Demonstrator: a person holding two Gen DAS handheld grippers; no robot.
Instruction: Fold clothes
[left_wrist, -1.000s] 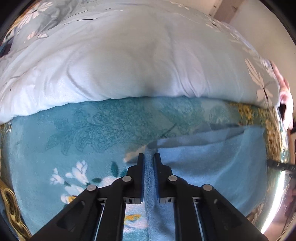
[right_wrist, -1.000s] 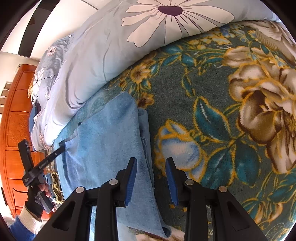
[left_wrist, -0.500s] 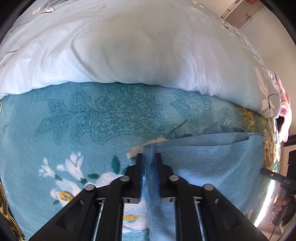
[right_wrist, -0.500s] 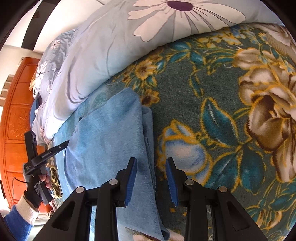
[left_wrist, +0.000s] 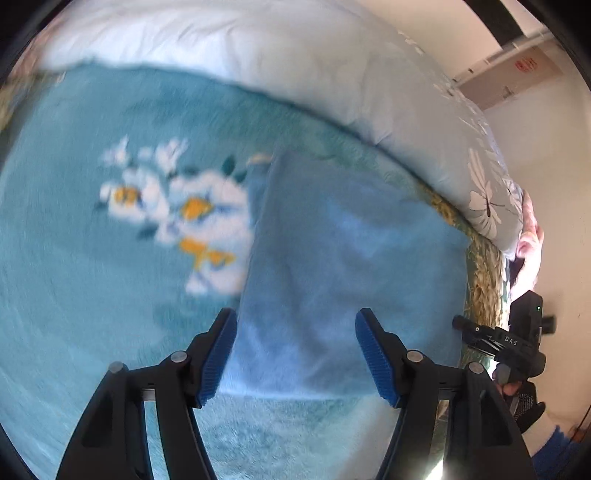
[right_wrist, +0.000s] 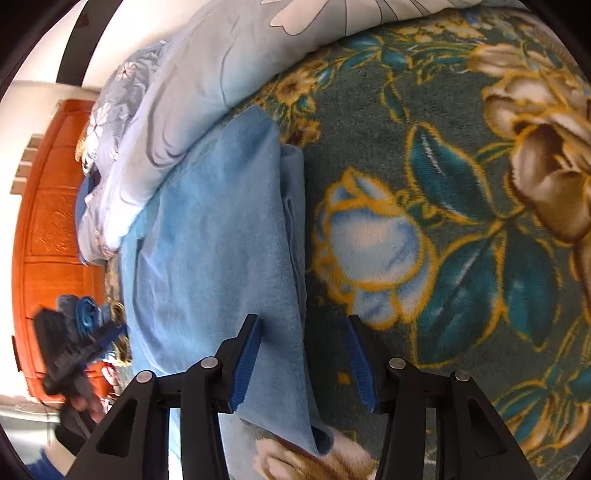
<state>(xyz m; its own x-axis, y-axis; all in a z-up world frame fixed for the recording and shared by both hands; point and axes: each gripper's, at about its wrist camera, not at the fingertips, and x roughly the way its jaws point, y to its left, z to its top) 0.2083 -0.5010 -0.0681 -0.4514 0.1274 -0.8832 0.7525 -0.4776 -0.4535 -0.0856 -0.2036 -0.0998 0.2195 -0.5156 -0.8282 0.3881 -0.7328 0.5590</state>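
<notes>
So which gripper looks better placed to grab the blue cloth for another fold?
Probably the right gripper: it is open, and the blue cloth's layered edge runs between its fingers. The left gripper is open too, but it faces only the flat middle of the cloth.

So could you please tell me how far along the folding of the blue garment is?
Done: the blue garment lies doubled over in layers on the floral blanket, edges stacked along its right side. In hand: nothing; the left gripper and right gripper are both open above it. Left: possibly another fold or some smoothing; I cannot tell whether this is the final size.
</notes>
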